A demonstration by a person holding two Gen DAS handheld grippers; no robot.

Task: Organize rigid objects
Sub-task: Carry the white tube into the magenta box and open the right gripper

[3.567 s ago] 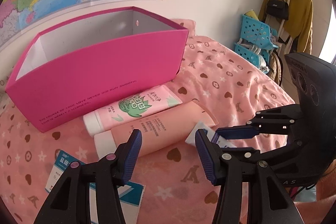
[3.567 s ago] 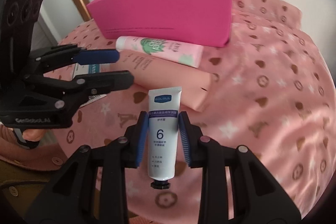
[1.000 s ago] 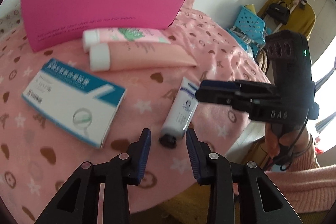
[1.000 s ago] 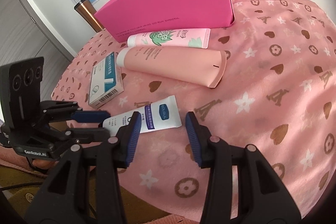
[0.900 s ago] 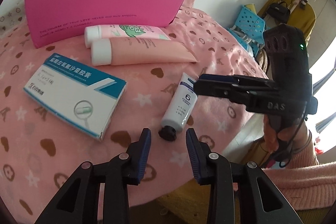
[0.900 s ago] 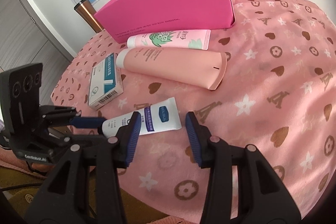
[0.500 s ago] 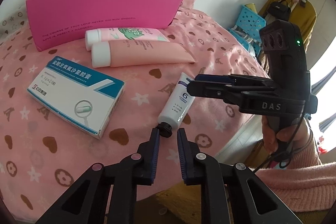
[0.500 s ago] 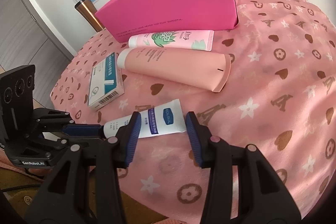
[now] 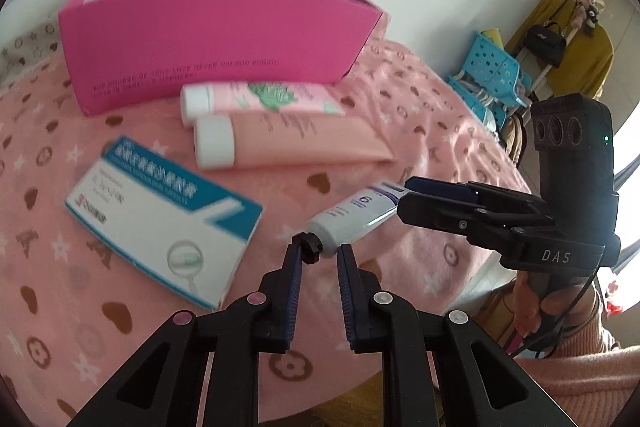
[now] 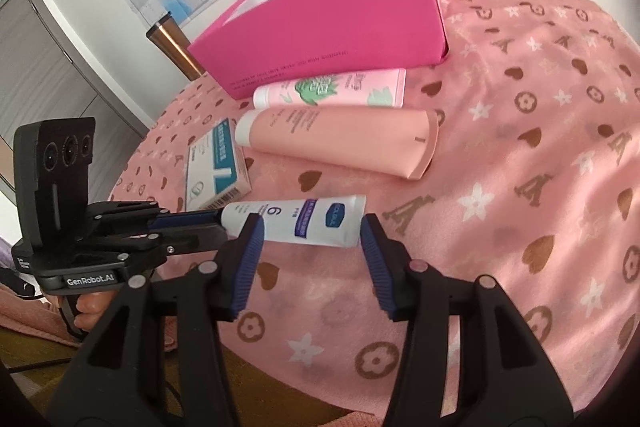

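Left tongs (image 9: 318,257): narrowed about the black cap of the small white tube (image 9: 352,217), one blade touching the cap, the other just beside the tube's neck; whether they truly gripped it could not be told. Right tongs (image 10: 310,237): spread wide, blades standing on either side of the tube's flat end without touching it, holding nothing.

Small white tube: marked with a 6, lying crosswise, apparently raised a little off the pink cloth (image 10: 540,147), on the near side of the pink box (image 9: 216,31) and well apart from it.

Between tube and box: a large peach tube (image 9: 296,143), then a pink tube with a green leaf print (image 9: 264,99) just before the box's front wall. A blue-and-white carton (image 9: 160,215) lay to the left of the white tube, also well short of the box.

Step in hand, by judgement: securing the white tube for transfer to the box. Next move would call for a firm closure on the cap end, a lift, and carriage over both larger tubes to the box's open top.
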